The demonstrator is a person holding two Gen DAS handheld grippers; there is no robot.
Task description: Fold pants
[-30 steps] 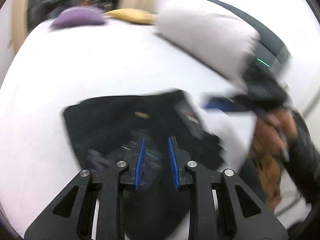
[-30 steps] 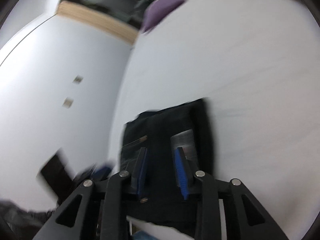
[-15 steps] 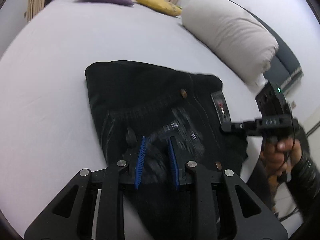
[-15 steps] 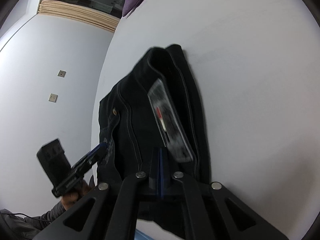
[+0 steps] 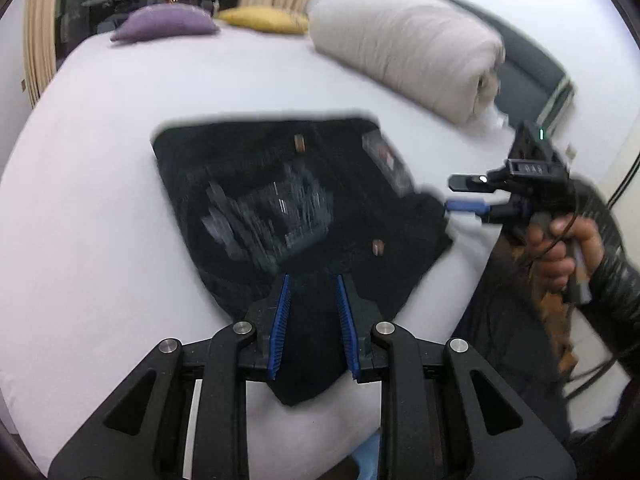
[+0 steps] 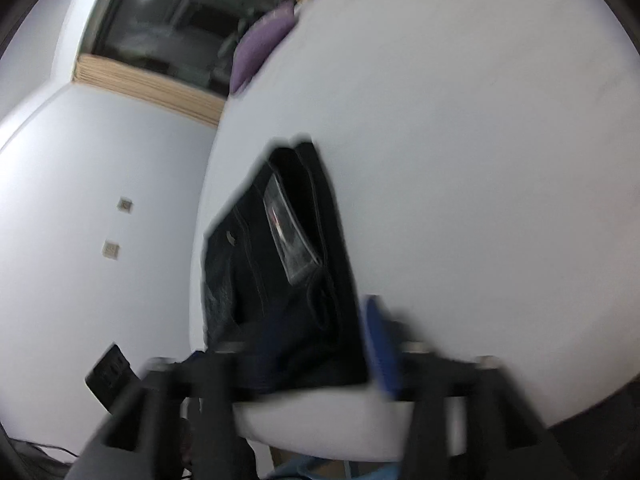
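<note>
The black pants [image 5: 288, 200] lie folded in a rough square on the white bed [image 5: 100, 152], with a paper tag [image 5: 386, 160] near the far right corner. My left gripper [image 5: 312, 280] is open over the pants' near corner, its blue pads [image 5: 282, 320] apart with dark cloth showing between them. My right gripper [image 5: 460, 192] shows in the left wrist view, open, just off the pants' right edge. In the blurred right wrist view the pants [image 6: 280, 280] lie ahead of the open right gripper [image 6: 316, 328], one blue pad [image 6: 380, 344] showing.
A rolled white duvet [image 5: 408, 48] lies at the back right. A purple cushion [image 5: 168, 26] and a yellow cushion [image 5: 264, 18] sit at the far edge. The bed's near edge is just below the grippers. A white wall [image 6: 100, 220] stands left in the right wrist view.
My right gripper was shut at the pants' edge half a second ago and has opened and drawn back. My left gripper has pulled back toward the near corner.
</note>
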